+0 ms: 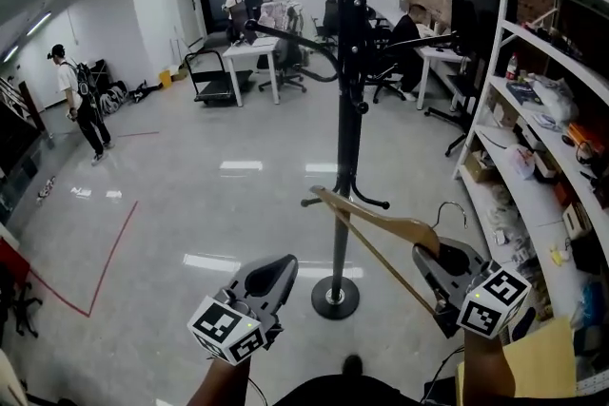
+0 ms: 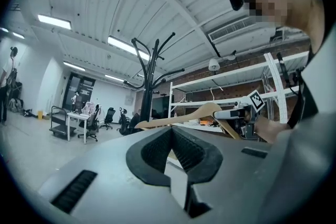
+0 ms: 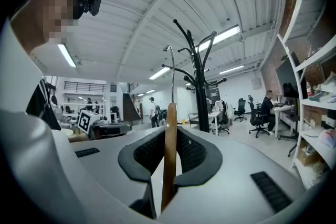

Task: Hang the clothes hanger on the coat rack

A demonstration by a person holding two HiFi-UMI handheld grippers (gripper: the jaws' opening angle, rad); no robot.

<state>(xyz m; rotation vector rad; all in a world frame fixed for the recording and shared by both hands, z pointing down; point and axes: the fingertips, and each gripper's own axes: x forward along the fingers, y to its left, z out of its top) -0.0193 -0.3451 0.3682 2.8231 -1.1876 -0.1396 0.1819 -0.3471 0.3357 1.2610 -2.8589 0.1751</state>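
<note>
head view: hanger in the right claw, beside the rack

the head view shows the whole wooden hanger (image 1: 381, 223). it reaches from the right claw (image 1: 428, 254) toward 10 o'clock, and its far tip ends just beside the pole of the black coat rack (image 1: 347, 109). its wire hook hangs on nothing. only the right gripper view shows the grip: both pads are pressed on the hanger's wood, and the wire hook stands up at 12 o'clock. the left gripper view shows the hanger side-on, with the rack behind it. there the left claw (image 2: 170, 136) is closed on nothing. shelving (image 1: 533, 109) crowds the 3 o'clock side. a white worktop (image 1: 252, 48), a cart (image 1: 211, 76) and a standing person (image 1: 81, 100) are well apart, from 11 to 9 o'clock.
</note>
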